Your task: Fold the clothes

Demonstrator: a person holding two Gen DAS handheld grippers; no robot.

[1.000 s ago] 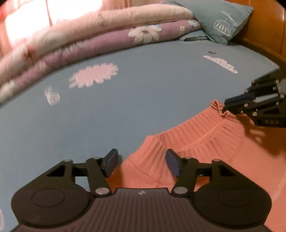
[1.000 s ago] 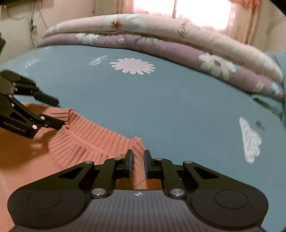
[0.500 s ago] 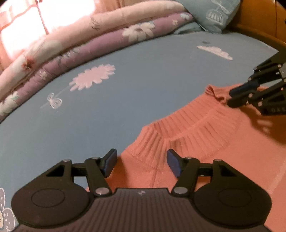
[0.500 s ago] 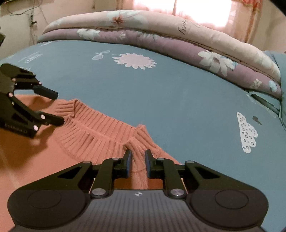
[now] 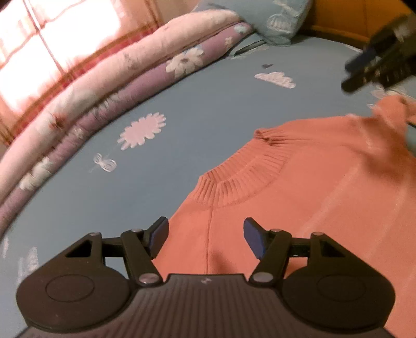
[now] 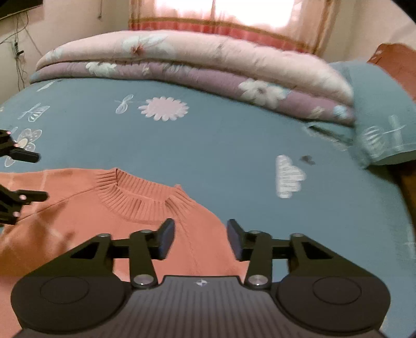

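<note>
An orange knit sweater [image 5: 312, 187] with a ribbed collar [image 5: 241, 179] lies flat on the blue bed sheet [image 5: 182, 104]. My left gripper [image 5: 205, 238] hovers above the sweater's shoulder, its jaws opening, nothing between them. In the right wrist view the same sweater [image 6: 85, 221] and collar [image 6: 145, 197] show below my right gripper [image 6: 200, 238], whose jaws are opening and hold nothing. Each gripper appears at the edge of the other's view: the right gripper [image 5: 374, 67] blurred at upper right, the left gripper [image 6: 20, 179] at far left.
Folded floral quilts [image 6: 197, 67] are stacked along the far side of the bed under a bright window [image 5: 52, 44]. A blue pillow [image 6: 377, 114] lies at the right by a wooden headboard [image 5: 345, 20]. The sheet carries flower and cloud prints.
Both grippers rose away from the sweater. The right gripper, which was shut on the fabric beside the collar, has let go and spread; the sweater now lies flat.
</note>
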